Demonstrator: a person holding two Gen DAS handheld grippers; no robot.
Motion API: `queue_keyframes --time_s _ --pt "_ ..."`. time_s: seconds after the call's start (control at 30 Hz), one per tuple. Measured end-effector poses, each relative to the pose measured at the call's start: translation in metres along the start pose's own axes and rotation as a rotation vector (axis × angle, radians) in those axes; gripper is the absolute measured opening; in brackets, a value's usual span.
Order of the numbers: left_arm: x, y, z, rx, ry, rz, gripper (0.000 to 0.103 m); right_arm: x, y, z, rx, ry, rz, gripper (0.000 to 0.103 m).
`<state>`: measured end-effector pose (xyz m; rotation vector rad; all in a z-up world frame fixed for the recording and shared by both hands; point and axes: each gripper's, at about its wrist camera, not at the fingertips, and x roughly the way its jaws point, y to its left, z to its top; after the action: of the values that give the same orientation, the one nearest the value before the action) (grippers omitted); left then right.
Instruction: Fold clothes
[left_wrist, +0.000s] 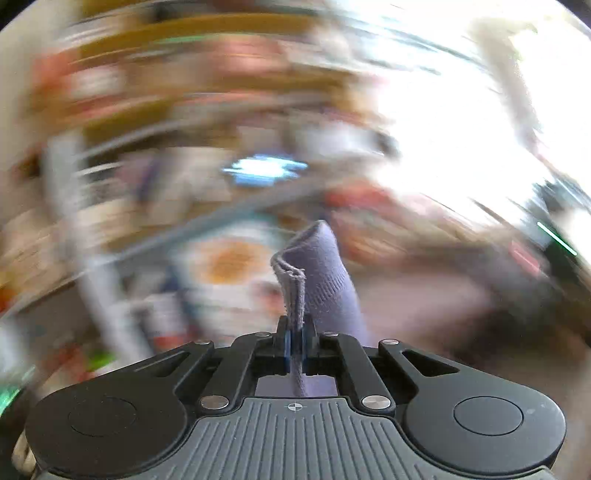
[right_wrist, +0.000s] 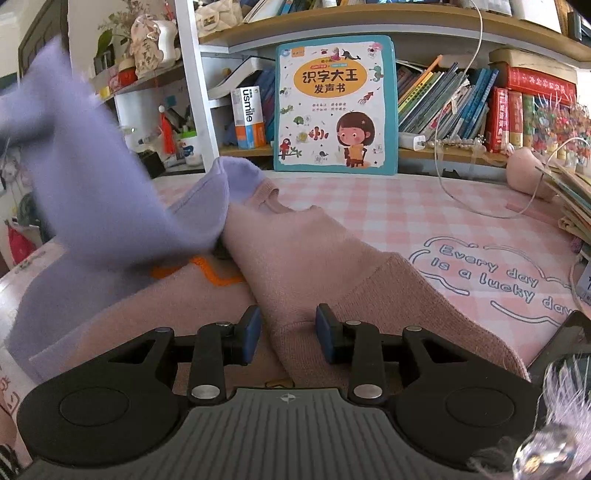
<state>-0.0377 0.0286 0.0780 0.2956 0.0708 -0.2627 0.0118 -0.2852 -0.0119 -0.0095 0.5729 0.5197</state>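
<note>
Left tongs (left_wrist: 295, 345) are pinched tight on a folded edge of the purple knit garment (left_wrist: 317, 273), with the cloth sticking up past the blue pads and a strip of it running back between the linkages. Everything behind it in the left wrist view is smeared with blur, so I can't make out much beyond colours.

Right tongs (right_wrist: 288, 334) are spread wide with nothing between the pads, sitting low just over the hem of the pink sweater (right_wrist: 314, 266). That sweater lies spread on the pink checked mat (right_wrist: 424, 218) covering the worktop, collar pointing toward the back, with a bit of orange stitching (right_wrist: 207, 273) showing on its front.

From the right wrist view the purple garment (right_wrist: 92, 177) is lifted up on the left side, blurred, draping down onto the pink sweater's left half, one purple sleeve end lying near the collar.

Further out: a children's book (right_wrist: 336, 107) with a cartoon girl stands upright against the shelf (right_wrist: 369, 22), a usmile box (right_wrist: 248, 116) just left of it, rows of books (right_wrist: 461, 103) to the right, and a white cable (right_wrist: 443, 184) looping over the mat.
</note>
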Motion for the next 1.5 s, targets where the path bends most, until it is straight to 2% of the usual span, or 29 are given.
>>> queue_keyframes --time_s 0.1,0.27,0.33,0.47,0.57,0.7,0.77,0.8,0.87,0.93,1.0,1.1,1.17,1.23,1.33,1.5 --pt "0.011 0.078 0.002 -0.124 0.004 0.233 0.006 0.001 0.001 0.0 -0.003 0.001 -0.008 0.031" --pt "0.024 0.162 -0.026 -0.074 0.109 0.59 0.006 0.003 0.0 0.003 0.015 0.009 -0.014 0.031" --pt "0.027 0.19 -0.042 -0.081 0.167 0.659 0.006 0.005 0.001 0.004 0.011 0.013 -0.023 0.031" --pt "0.035 0.216 -0.073 -0.104 0.276 0.705 0.006 0.012 0.004 0.01 -0.001 0.022 -0.043 0.031" --pt "0.04 0.219 -0.094 -0.107 0.346 0.689 0.007 0.02 0.007 0.017 -0.03 0.029 -0.066 0.031" --pt "0.035 0.216 -0.109 -0.132 0.405 0.706 0.017 0.033 0.008 0.027 -0.06 0.03 -0.081 0.032" --pt "0.029 0.208 -0.107 -0.161 0.401 0.706 0.022 0.04 0.009 0.03 -0.081 0.034 -0.091 0.035" --pt "0.024 0.199 -0.103 -0.166 0.381 0.681 0.024 0.044 0.009 0.031 -0.089 0.034 -0.093 0.036" --pt "0.013 0.173 -0.093 -0.182 0.335 0.579 0.028 0.049 0.01 0.033 -0.094 0.035 -0.088 0.036" --pt "0.003 0.141 -0.082 -0.2 0.304 0.43 0.035 0.047 0.011 0.033 -0.09 0.03 -0.085 0.037" --pt "-0.006 0.105 -0.073 -0.191 0.284 0.287 0.056 0.039 0.013 0.031 -0.081 0.01 -0.073 0.037" --pt "-0.017 0.06 -0.069 -0.165 0.288 0.145 0.067 0.015 0.014 0.027 -0.075 -0.022 -0.053 0.037" --pt "-0.022 0.038 -0.072 -0.16 0.309 0.078 0.068 -0.005 0.015 0.023 -0.096 -0.033 -0.063 0.038" --pt "-0.023 0.025 -0.077 -0.149 0.333 0.051 0.068 -0.022 0.015 0.021 -0.125 -0.036 -0.08 0.038" --pt "-0.024 0.015 -0.087 -0.128 0.379 0.077 0.068 -0.048 0.009 0.019 -0.15 -0.037 -0.12 0.039" --pt "-0.028 0.019 -0.101 -0.186 0.439 0.099 0.068 -0.071 -0.02 0.02 -0.113 0.017 -0.215 0.042"
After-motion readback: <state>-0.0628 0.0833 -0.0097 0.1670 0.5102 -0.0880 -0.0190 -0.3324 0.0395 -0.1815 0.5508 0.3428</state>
